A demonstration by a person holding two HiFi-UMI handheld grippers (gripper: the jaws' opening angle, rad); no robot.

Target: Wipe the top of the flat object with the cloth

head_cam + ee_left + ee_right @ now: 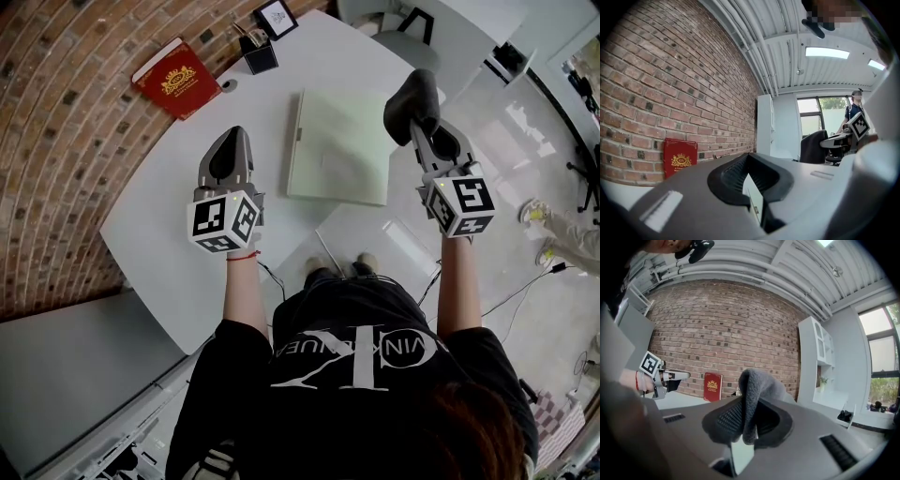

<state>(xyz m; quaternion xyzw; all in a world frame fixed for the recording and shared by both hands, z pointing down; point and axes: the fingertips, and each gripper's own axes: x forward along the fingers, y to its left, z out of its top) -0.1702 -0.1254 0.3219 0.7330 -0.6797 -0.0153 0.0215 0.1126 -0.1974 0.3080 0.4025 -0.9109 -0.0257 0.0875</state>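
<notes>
A white worktop (159, 220) stands against a brick wall (66, 141), with a red book (178, 80) at its 11 o'clock corner. The pale green flat board (339, 145) lies mid-worktop. The left tongs (232, 139), clenched on nothing, are at its 9 o'clock, and the right tongs (424, 127) grasp a grey cloth (414, 97) over its 2 o'clock edge.

White bench (178, 206), rounded corners. A pale green flat object (337, 150) lies around the middle. At the far left a red book (178, 80) stands against the brick wall (56, 141), with a black pen holder (260, 58) and small framed card (276, 19) right of it.
</notes>
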